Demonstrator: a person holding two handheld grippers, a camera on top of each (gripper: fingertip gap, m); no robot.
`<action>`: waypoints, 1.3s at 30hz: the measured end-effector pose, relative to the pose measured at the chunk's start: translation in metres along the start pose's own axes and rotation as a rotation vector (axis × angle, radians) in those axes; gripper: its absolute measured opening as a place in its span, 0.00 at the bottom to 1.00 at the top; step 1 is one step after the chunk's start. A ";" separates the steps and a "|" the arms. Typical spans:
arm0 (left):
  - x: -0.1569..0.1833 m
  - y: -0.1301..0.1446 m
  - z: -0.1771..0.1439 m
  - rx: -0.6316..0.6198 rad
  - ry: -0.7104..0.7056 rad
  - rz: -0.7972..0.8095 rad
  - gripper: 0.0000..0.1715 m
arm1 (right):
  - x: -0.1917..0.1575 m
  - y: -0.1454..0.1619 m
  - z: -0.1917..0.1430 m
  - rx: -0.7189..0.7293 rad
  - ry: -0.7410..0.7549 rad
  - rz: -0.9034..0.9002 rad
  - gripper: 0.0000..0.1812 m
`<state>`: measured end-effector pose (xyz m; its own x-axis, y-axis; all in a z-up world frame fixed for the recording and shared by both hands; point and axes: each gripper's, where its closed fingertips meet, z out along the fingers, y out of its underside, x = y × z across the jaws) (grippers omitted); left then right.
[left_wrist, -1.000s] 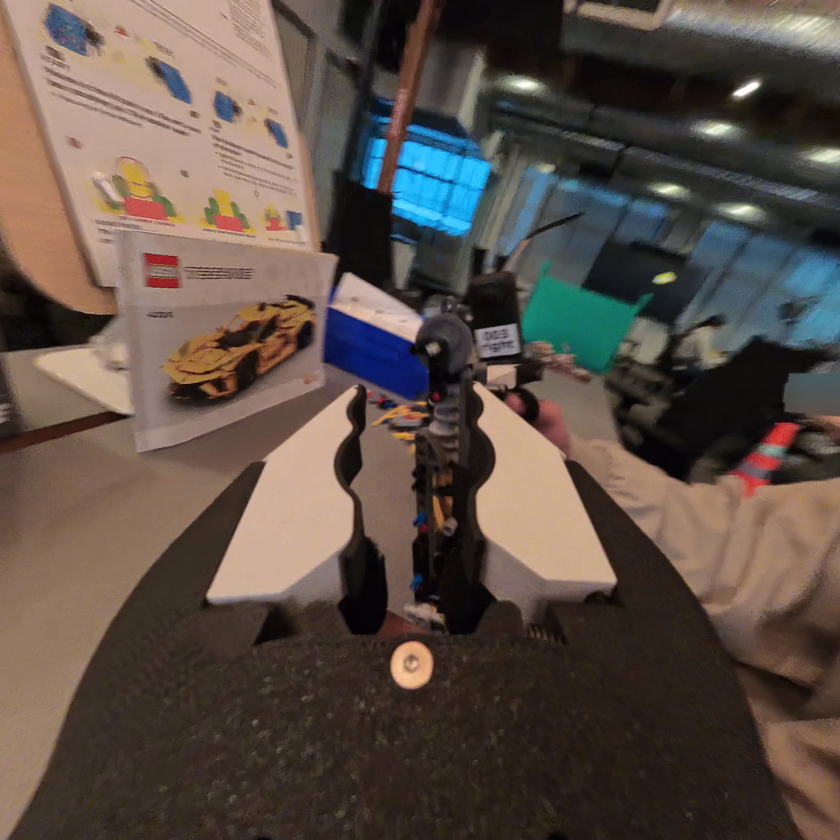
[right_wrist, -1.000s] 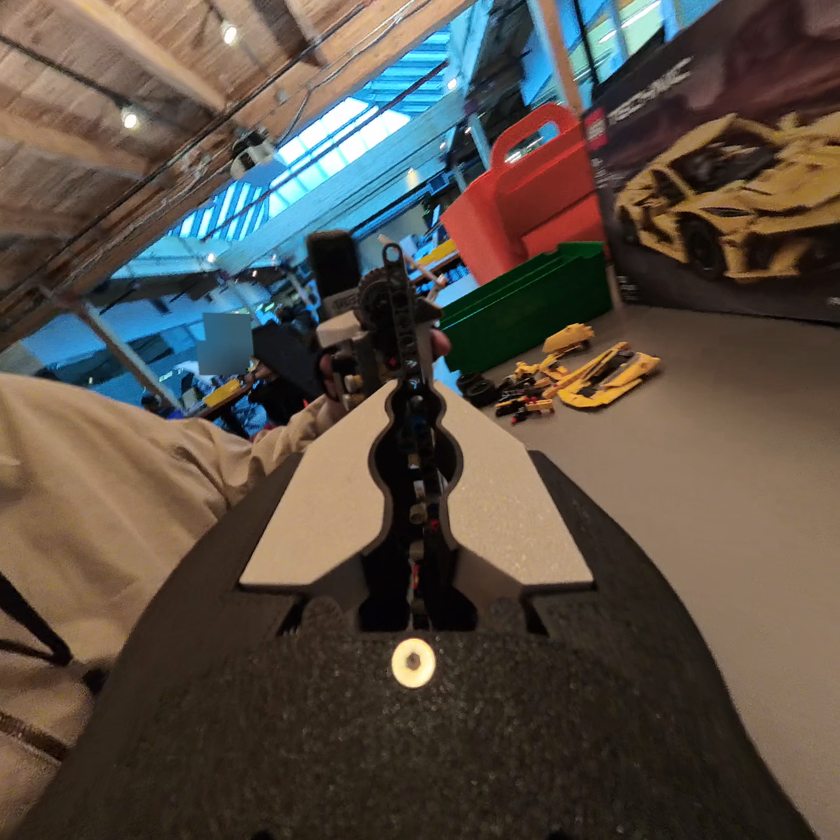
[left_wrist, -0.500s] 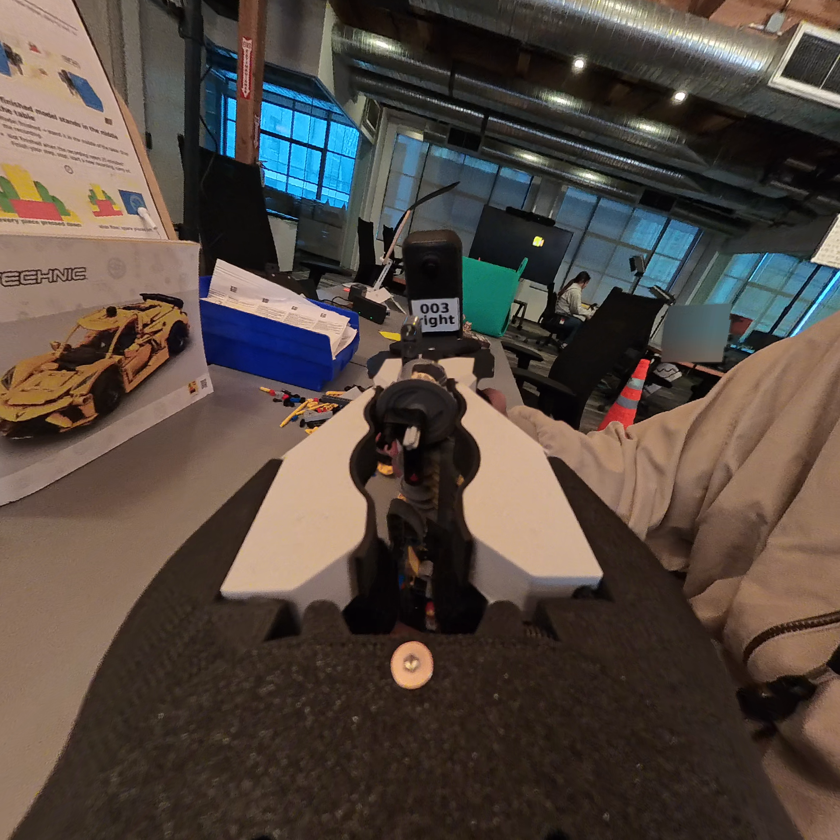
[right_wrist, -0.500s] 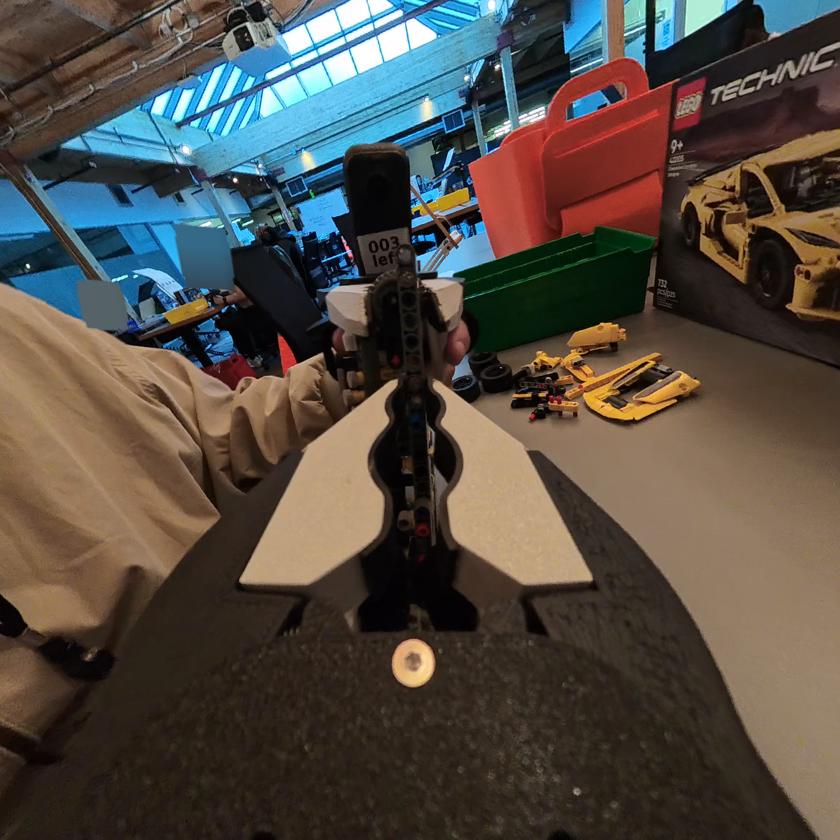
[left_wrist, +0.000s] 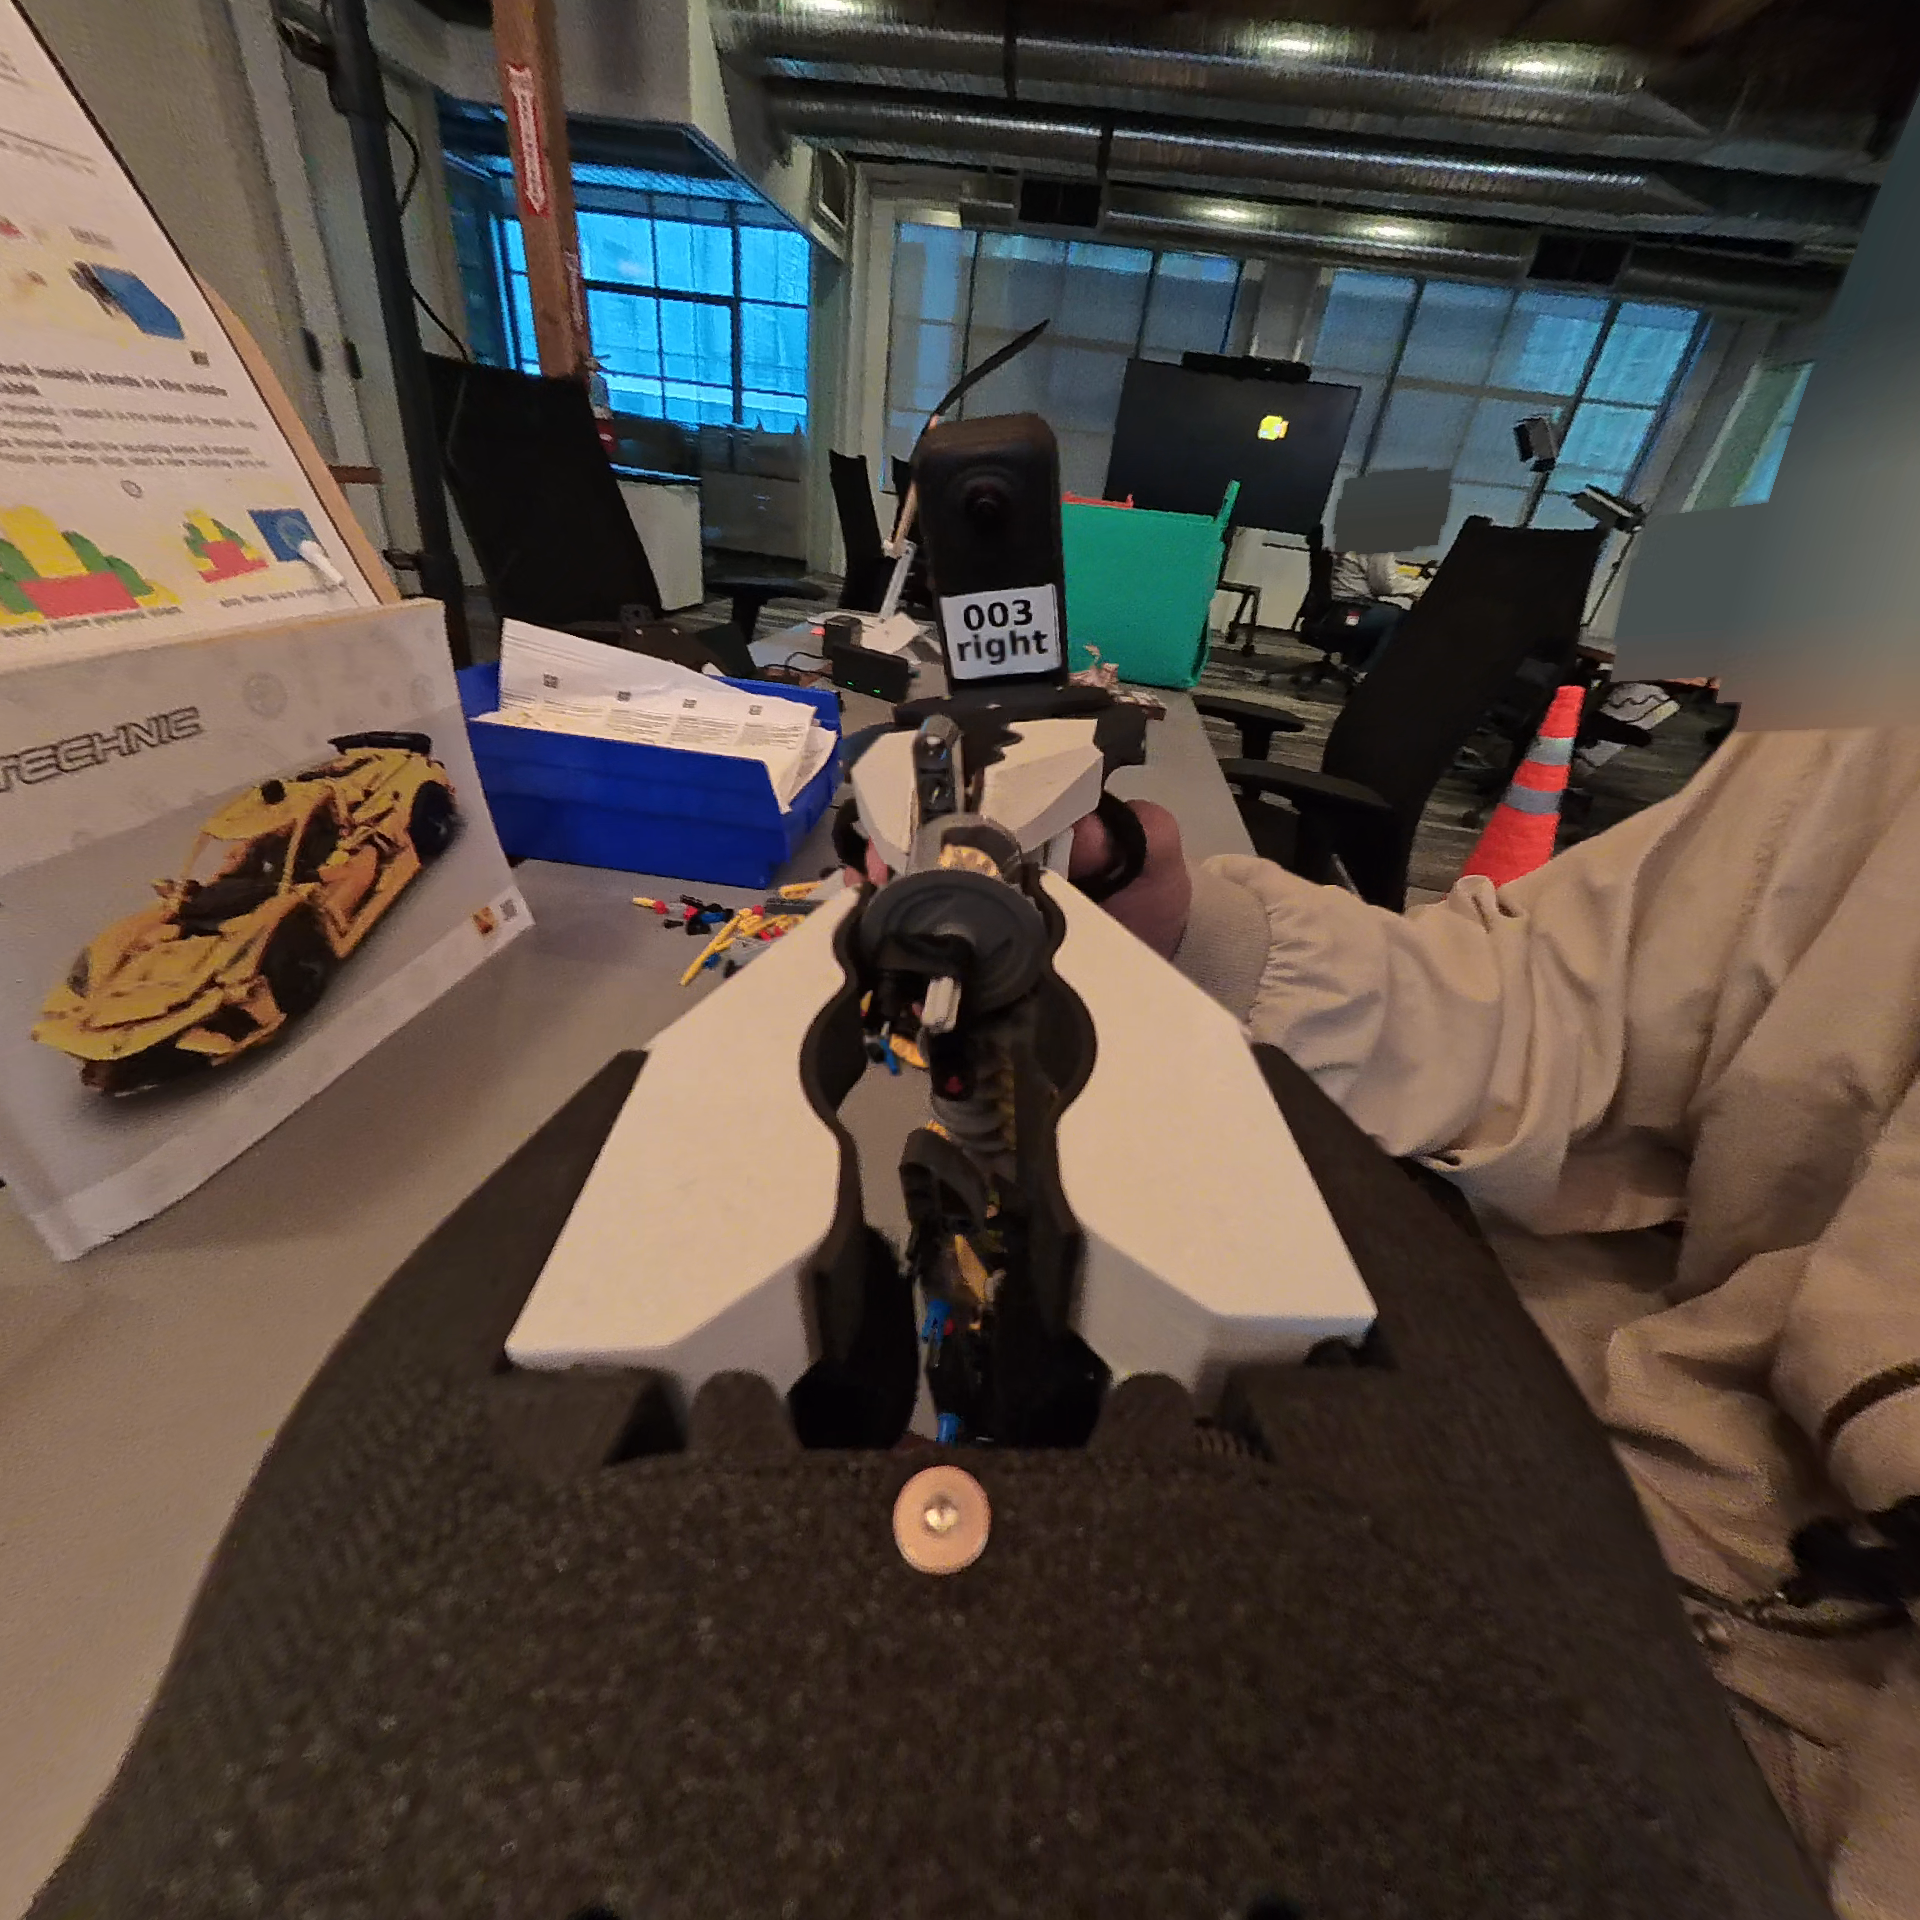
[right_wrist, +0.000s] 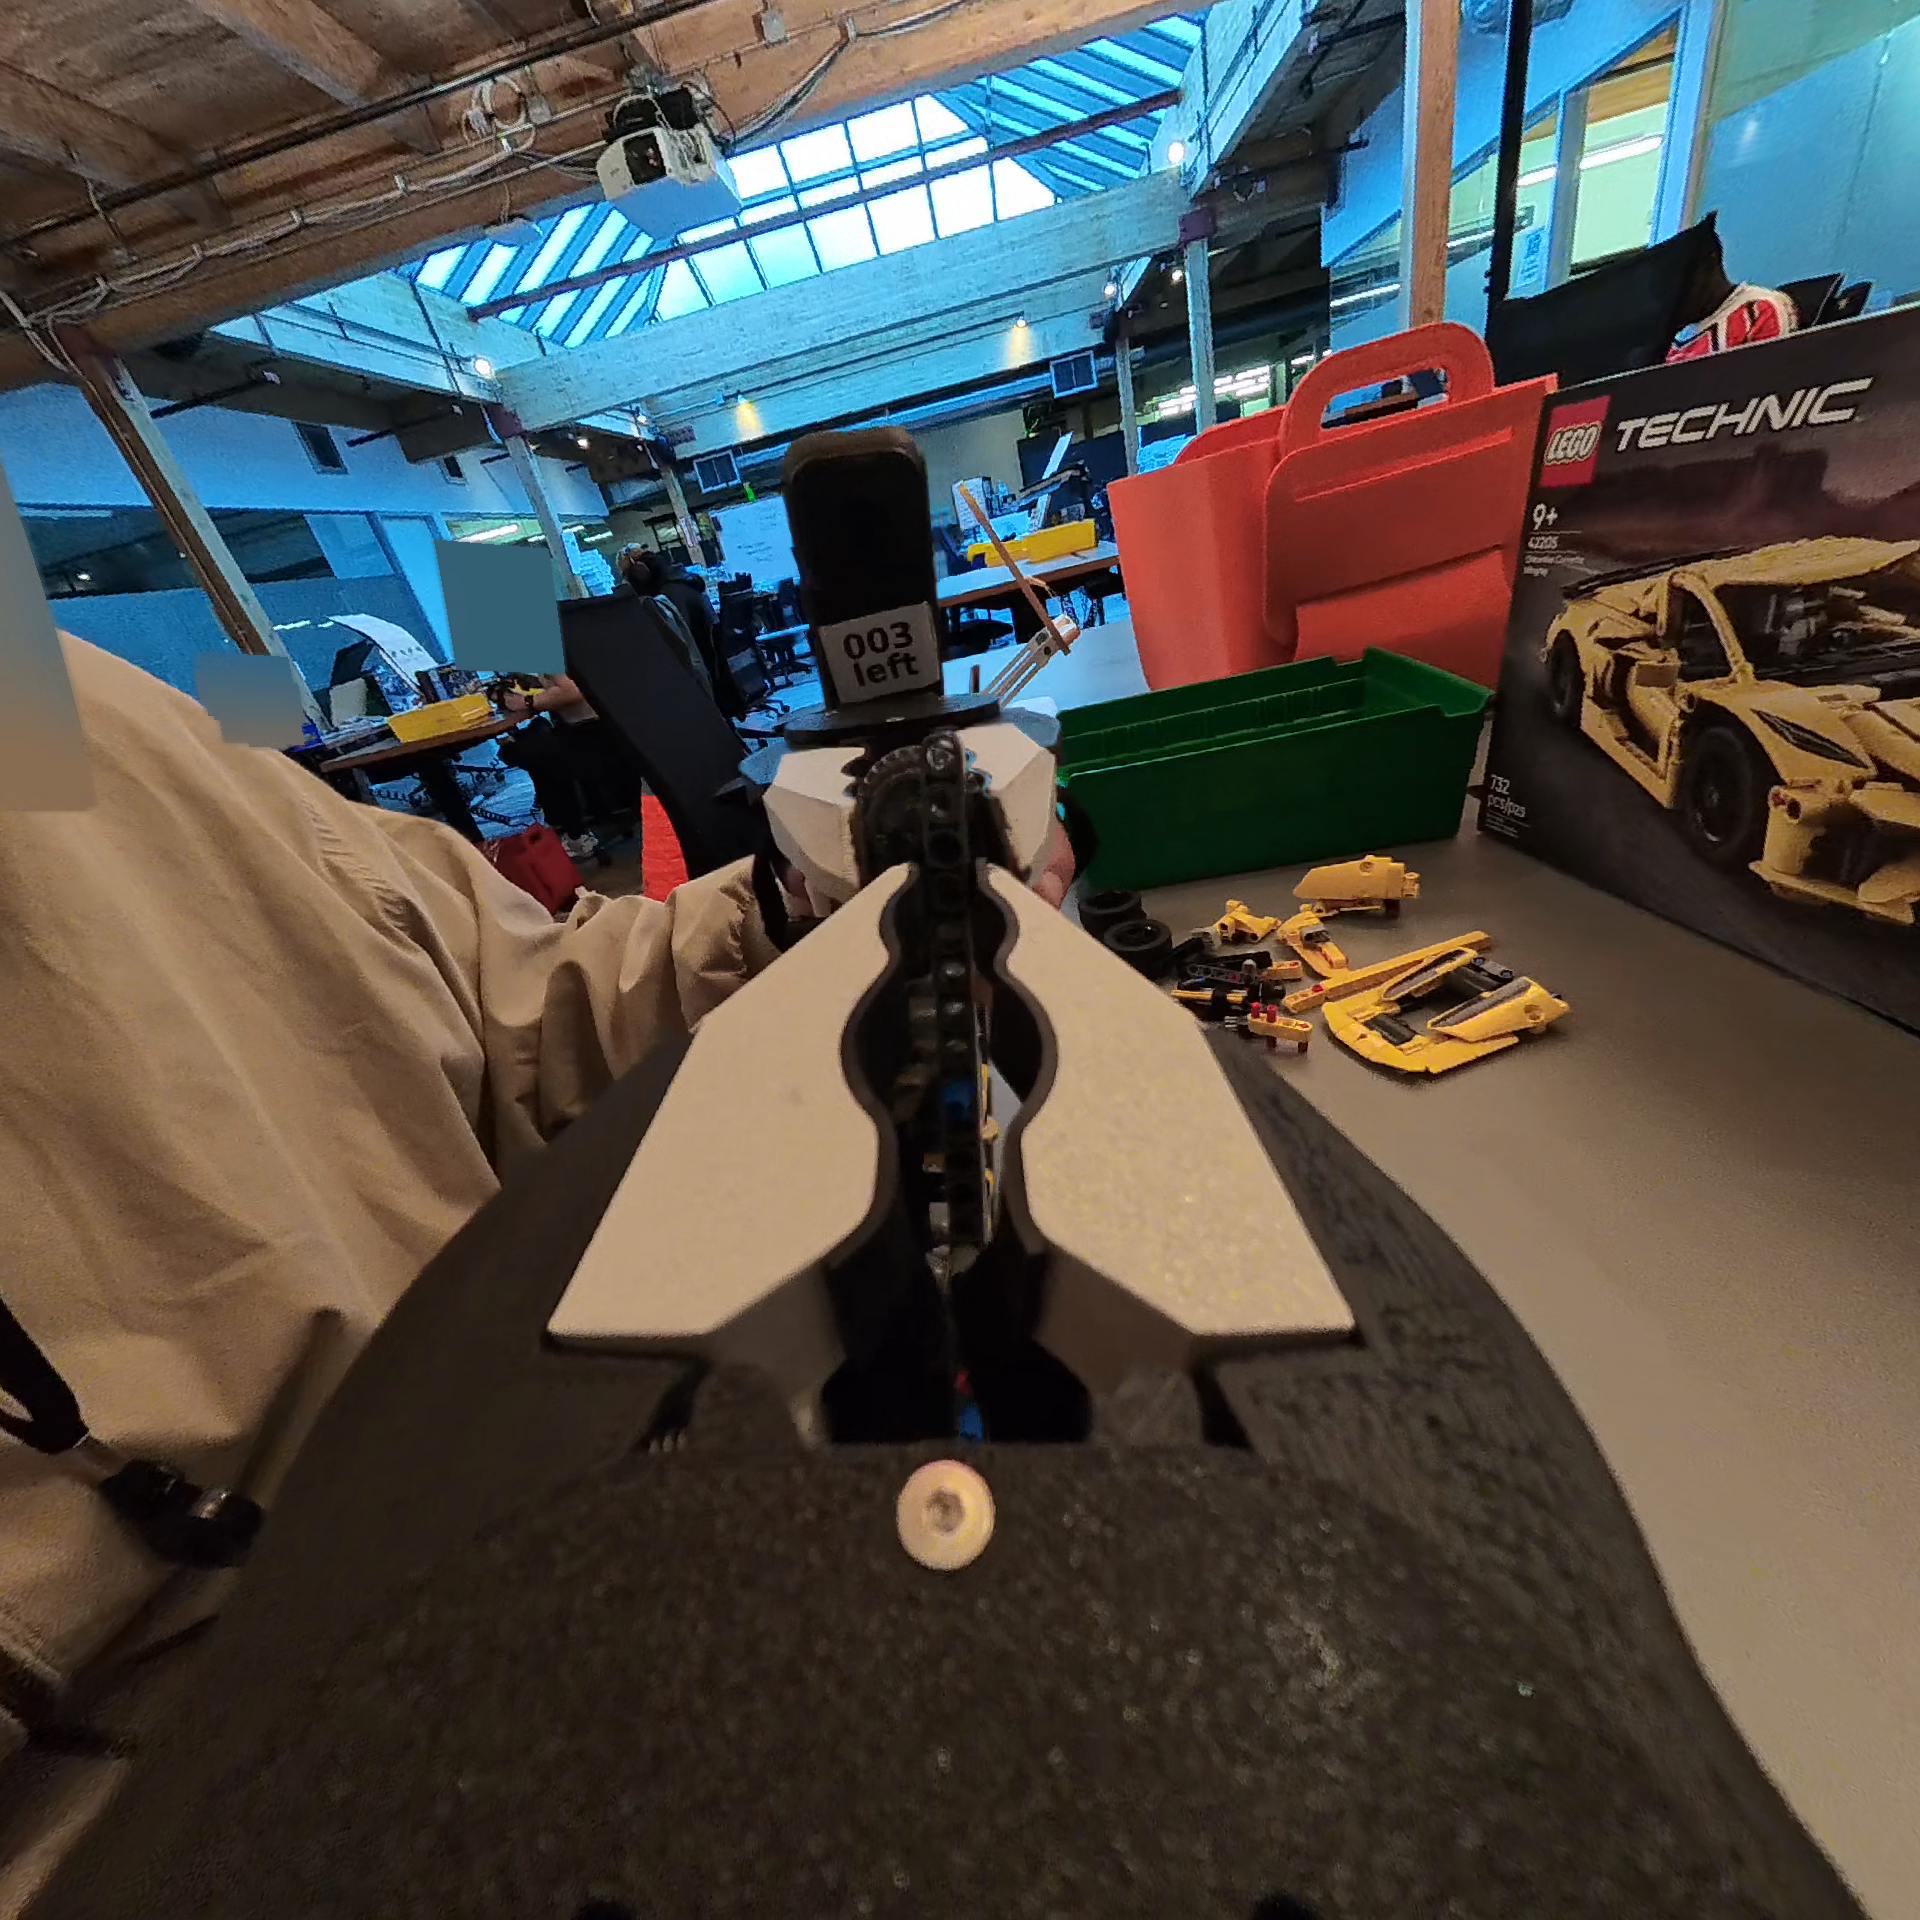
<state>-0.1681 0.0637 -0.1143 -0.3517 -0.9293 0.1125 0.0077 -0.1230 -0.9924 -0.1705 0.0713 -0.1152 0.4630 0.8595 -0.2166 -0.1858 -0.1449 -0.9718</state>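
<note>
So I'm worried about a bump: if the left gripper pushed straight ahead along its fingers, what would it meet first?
Probably the right gripper, facing it head-on along the brick assembly that both clamp. Depth between them is unclear.

Two hand-held grippers: left hand-held gripper (left_wrist: 940, 997), right hand-held gripper (right_wrist: 940, 935). One brick-built assembly (left_wrist: 951, 1039) between them. One blue bin (left_wrist: 644, 800) at 10 o'clock, one green bin (right_wrist: 1268, 769) at 1 o'clock. Two black tyres (right_wrist: 1127, 930). One orange traffic cone (left_wrist: 1527, 795).
</note>
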 end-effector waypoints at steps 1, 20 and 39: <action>0.001 0.000 0.001 0.001 -0.002 0.004 0.16 | 0.000 0.000 -0.002 0.012 -0.007 0.007 0.03; -0.012 0.008 -0.021 0.057 0.027 -0.112 0.13 | 0.015 -0.002 -0.014 0.136 -0.053 0.185 0.04; -0.010 0.011 -0.013 0.084 0.030 -0.095 0.04 | 0.012 -0.008 -0.022 0.209 -0.184 0.314 0.22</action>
<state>-0.1767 0.0766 -0.1274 -0.3827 -0.9013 0.2027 0.0509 -0.2397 -0.9695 -0.1441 0.0722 -0.1120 0.1969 0.8653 -0.4610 -0.4743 -0.3275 -0.8172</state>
